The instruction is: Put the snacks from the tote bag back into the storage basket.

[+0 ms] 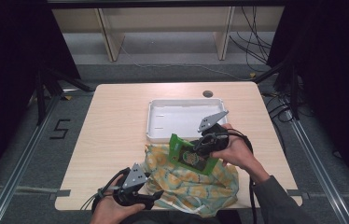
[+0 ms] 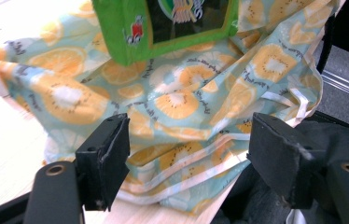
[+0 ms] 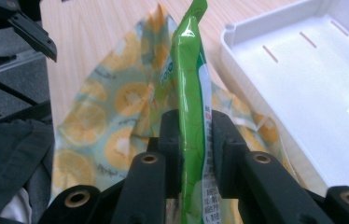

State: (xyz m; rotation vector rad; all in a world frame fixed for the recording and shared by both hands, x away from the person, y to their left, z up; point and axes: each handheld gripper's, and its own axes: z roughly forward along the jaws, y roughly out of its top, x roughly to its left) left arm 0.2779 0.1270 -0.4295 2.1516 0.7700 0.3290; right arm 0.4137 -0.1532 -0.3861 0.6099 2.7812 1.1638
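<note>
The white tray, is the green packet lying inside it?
No, the green packet is held up over the orange-print cloth bag by the right gripper, and the white tray beside it has nothing in it.

I see a white tray point(image 1: 156, 122) at centre frame on my table point(image 1: 116, 121); cables point(image 1: 256, 46), perhaps power leads, trail upper right.

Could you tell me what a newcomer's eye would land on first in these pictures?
Probably the bright green packet, pinched upright in the right claw above the orange-print cloth bag at the table's near edge. Behind it lies an empty white tray; the left claw stands open by the bag.
</note>
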